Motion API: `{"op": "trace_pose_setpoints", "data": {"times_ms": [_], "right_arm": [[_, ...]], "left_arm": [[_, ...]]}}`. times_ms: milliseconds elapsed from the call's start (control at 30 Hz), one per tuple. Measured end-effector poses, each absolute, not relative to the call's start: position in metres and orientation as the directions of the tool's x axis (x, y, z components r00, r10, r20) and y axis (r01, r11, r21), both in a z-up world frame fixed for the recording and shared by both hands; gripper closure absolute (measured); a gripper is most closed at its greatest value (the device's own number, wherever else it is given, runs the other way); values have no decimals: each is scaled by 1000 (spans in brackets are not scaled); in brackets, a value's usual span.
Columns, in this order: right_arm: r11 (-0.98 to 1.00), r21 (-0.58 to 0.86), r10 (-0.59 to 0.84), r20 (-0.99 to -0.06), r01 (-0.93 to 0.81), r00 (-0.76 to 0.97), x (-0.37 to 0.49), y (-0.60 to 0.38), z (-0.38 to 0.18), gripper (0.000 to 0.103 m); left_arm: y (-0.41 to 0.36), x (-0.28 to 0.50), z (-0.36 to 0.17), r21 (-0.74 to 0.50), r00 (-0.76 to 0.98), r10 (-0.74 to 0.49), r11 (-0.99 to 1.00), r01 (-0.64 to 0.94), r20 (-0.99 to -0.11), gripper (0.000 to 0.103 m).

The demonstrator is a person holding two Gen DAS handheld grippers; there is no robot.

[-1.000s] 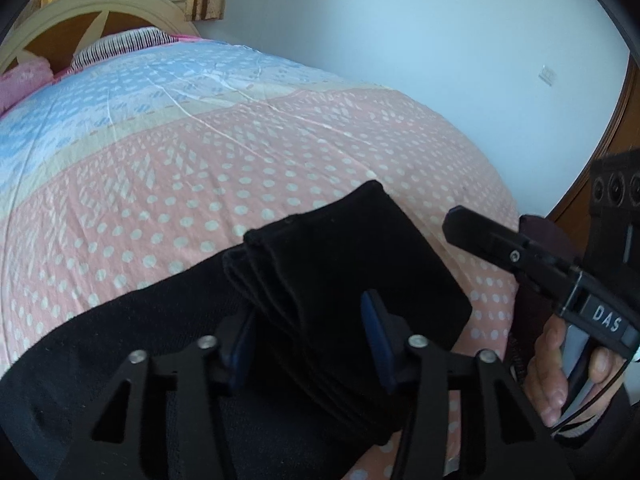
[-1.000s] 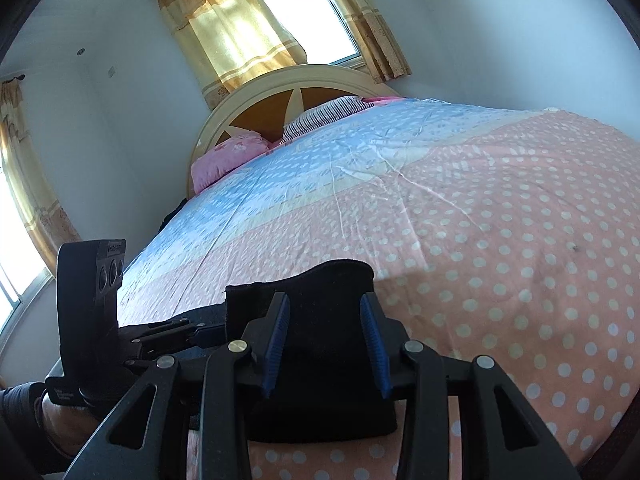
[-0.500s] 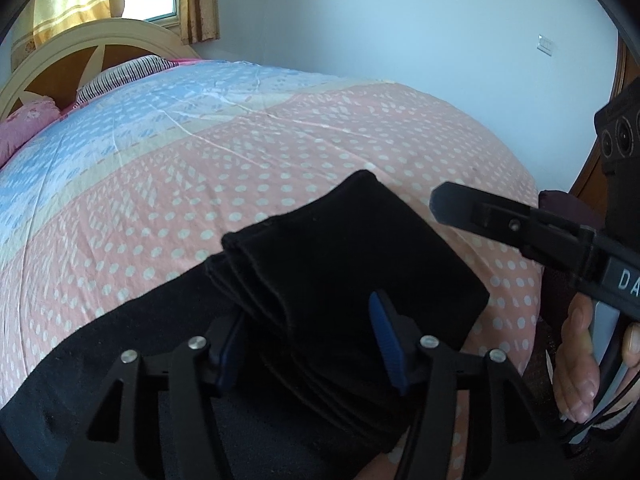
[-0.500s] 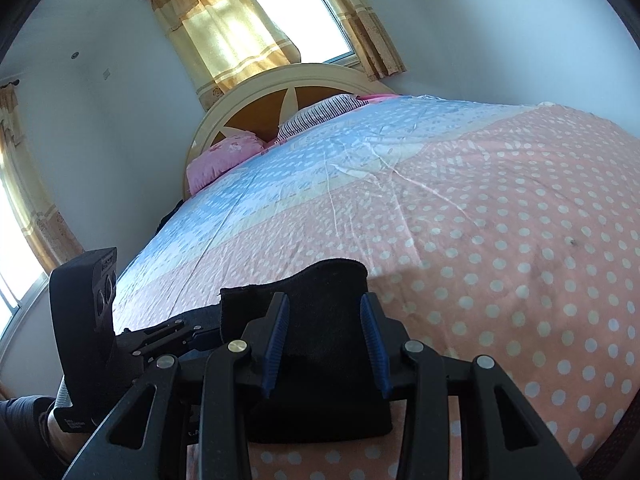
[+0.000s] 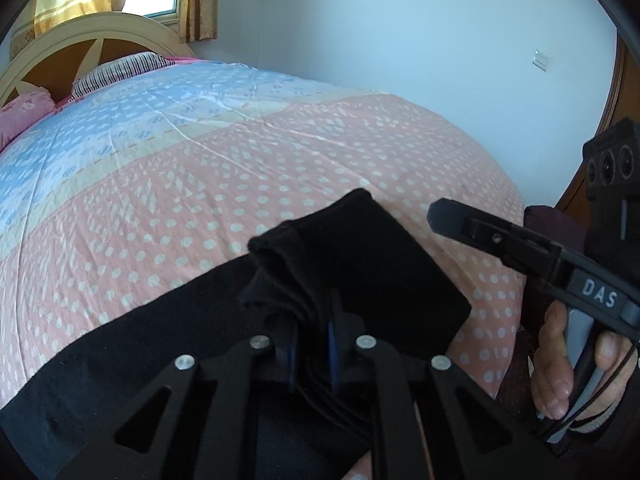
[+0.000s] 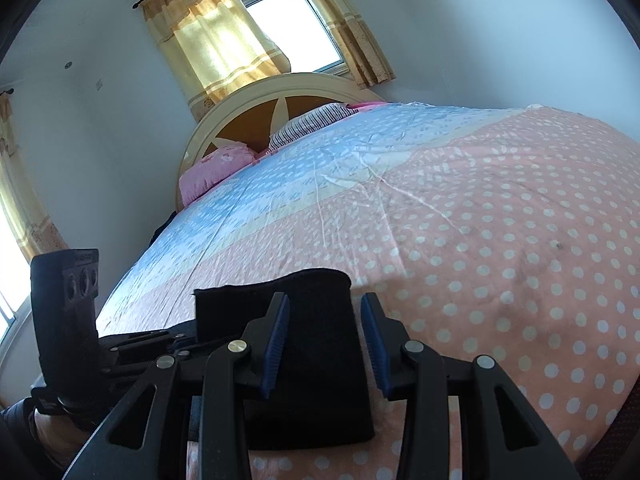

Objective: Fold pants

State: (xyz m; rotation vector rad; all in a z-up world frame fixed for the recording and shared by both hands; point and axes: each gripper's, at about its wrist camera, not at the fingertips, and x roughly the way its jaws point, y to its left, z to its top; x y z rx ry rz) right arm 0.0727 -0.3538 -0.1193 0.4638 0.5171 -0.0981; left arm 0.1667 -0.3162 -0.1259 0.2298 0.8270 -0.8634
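Left wrist view: the left gripper (image 5: 311, 346) sits at the bottom centre of the frame, its blue-padded fingers drawn close together and clenched on the stacked edge of the black pants (image 5: 360, 264). The folded bundle rises from the fingers toward the centre of the frame, its layered edge at centre left; a flat black stretch of the same cloth runs off toward the lower left corner. The right gripper (image 5: 444, 216) reaches in from the right edge, held by the right hand (image 5: 560, 360) at lower right; only one of its fingers shows, near the bundle's right side but apart from it, so its opening cannot be told here. The pink dotted bedspread (image 5: 200, 184) lies bare across the middle and upper left, up to the headboard (image 5: 80, 40). The bed edge drops away at the right, beside a wooden door frame (image 5: 616, 92).

Right wrist view: the right gripper (image 6: 325, 344) fills the bottom centre, fingers spread wide and released, holding nothing; the pants (image 6: 320, 320) lie between and under them, and whether the pads touch the cloth is hard to make out. The left gripper (image 6: 152, 340) comes in from the lower left, its fingertips hidden against the dark fabric. The bedspread (image 6: 500, 240) is open across the right and centre, with a pink pillow (image 6: 212, 168) and a striped pillow (image 6: 308, 124) at the headboard (image 6: 256, 104).
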Motion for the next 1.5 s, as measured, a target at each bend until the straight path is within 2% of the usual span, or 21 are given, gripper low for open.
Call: {"op": "trace_pose_setpoints", "data": {"times_ms": [267, 500, 833, 967, 1033, 1500], "right_arm": [[891, 404, 10, -471, 206, 882, 68, -355, -115, 63], [904, 383, 19, -479, 190, 878, 71, -349, -116, 63], [935, 328, 40, -481, 137, 876, 74, -331, -115, 63], [945, 317, 83, -472, 81, 878, 76, -321, -114, 62], [952, 300, 92, -473, 62, 876, 76, -315, -114, 55], [974, 223, 131, -484, -22, 865, 77, -287, -116, 55]], "left_arm": [[-286, 182, -97, -319, 306, -674, 637, 701, -673, 92], [-255, 186, -68, -402, 303, -716, 633, 662, -629, 92], [-205, 195, -74, -521, 251, -742, 631, 575, -622, 92], [-185, 200, -78, -528, 273, -733, 651, 545, -623, 92], [-177, 203, -81, -527, 284, -726, 662, 532, -626, 92], [-108, 211, -85, -547, 355, -709, 700, 459, -609, 92]]}}
